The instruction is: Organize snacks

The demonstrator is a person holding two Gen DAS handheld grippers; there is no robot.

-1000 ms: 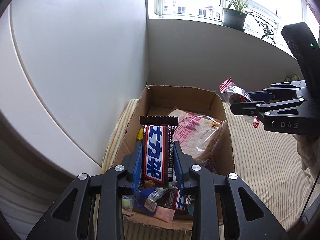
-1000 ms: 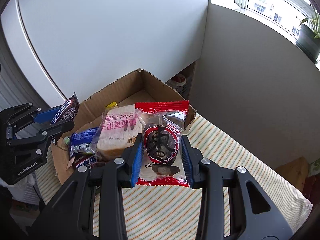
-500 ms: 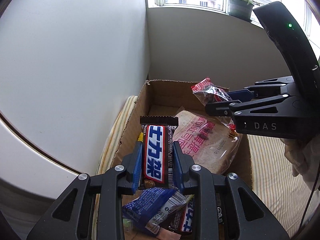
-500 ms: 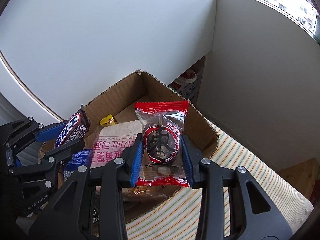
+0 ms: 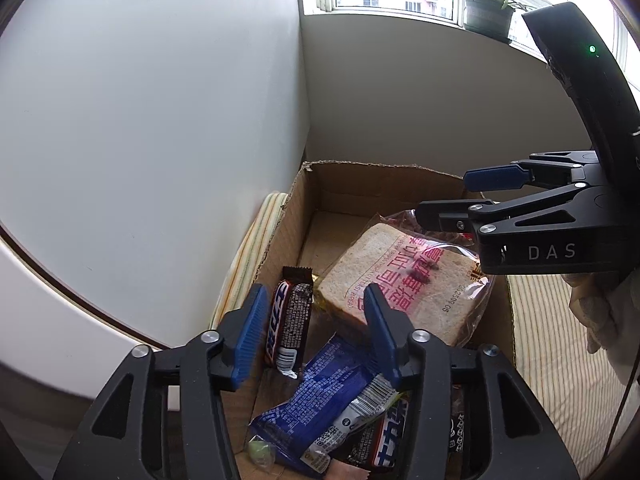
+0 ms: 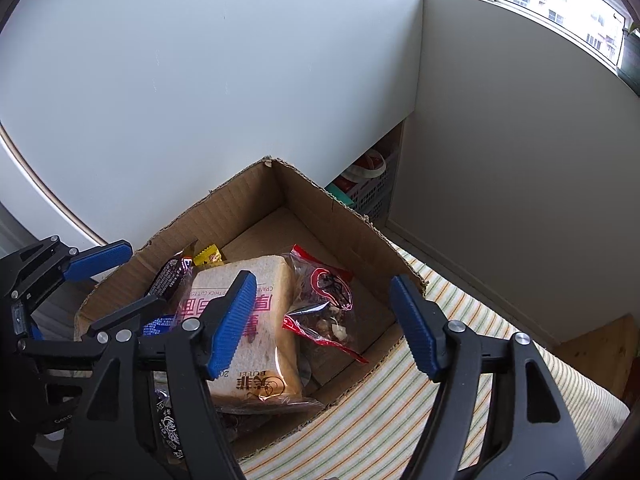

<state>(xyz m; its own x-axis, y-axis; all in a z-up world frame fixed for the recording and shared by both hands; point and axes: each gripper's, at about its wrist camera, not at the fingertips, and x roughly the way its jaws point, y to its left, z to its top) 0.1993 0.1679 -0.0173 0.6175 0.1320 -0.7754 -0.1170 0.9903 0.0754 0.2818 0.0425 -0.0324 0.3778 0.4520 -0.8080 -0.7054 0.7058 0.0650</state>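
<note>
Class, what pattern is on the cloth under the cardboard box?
Thin green, orange and cream stripes on the cloth, clearest in the right wrist view.

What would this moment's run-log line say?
left gripper: jaws opening, empty | right gripper: jaws opening, empty | chocolate bar: in cardboard box | red-wrapped snack: in box beside bread pack

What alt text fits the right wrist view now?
The right gripper, jaws opening and empty, hovers over a cardboard box where a red-edged snack packet lies beside wrapped toast; the left gripper is at the left.
</note>
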